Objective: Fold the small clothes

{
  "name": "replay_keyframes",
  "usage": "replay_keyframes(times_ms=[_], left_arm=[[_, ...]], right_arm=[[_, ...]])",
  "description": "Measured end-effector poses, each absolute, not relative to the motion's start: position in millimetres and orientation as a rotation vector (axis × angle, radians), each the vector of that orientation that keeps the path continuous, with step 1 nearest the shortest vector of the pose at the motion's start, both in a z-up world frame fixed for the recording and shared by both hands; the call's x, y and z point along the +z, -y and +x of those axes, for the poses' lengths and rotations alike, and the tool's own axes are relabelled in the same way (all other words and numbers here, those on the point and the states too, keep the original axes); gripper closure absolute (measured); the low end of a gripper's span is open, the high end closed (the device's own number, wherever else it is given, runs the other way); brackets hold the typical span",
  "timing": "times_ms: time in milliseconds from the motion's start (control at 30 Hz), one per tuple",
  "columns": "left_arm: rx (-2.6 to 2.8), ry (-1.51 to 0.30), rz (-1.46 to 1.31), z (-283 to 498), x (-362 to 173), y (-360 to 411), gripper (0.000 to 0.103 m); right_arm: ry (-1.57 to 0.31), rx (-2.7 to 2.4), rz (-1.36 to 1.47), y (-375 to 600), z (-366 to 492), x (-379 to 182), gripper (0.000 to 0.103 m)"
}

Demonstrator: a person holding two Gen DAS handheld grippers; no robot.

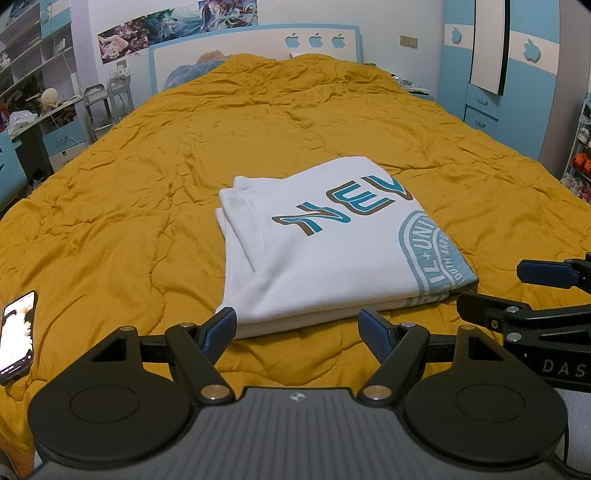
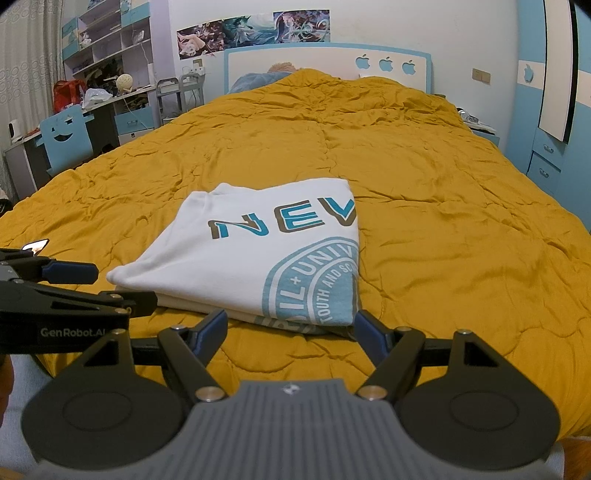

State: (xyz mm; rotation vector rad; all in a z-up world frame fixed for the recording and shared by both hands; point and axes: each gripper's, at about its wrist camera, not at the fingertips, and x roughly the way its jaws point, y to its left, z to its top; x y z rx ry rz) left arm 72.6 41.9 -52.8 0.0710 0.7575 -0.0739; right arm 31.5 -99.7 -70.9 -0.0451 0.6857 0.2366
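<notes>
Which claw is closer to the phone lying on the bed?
Left. The left claw sits just right of the phone; the right claw is farther right, beyond the left one.

A mustard-yellow quilt (image 1: 155,192) is covering the whole bed, wrinkling all over, and a phone (image 1: 16,334) is lying on it near its left edge with its screen glowing. Behind, a white headboard (image 2: 328,61) is showing three blue apple shapes, with posters (image 2: 251,31) hanging above it.
</notes>
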Motion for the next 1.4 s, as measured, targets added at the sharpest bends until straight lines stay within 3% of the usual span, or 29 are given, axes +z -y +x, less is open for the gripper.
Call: replay_keyframes(times_ms=[1400], left_arm=[[-0.073, -0.751, 0.081, 66.9, -50.2, -48.9, 0.016]], right_arm=[[-0.686, 0.236, -0.044, 99.3, 31.1, -70.4, 0.032]])
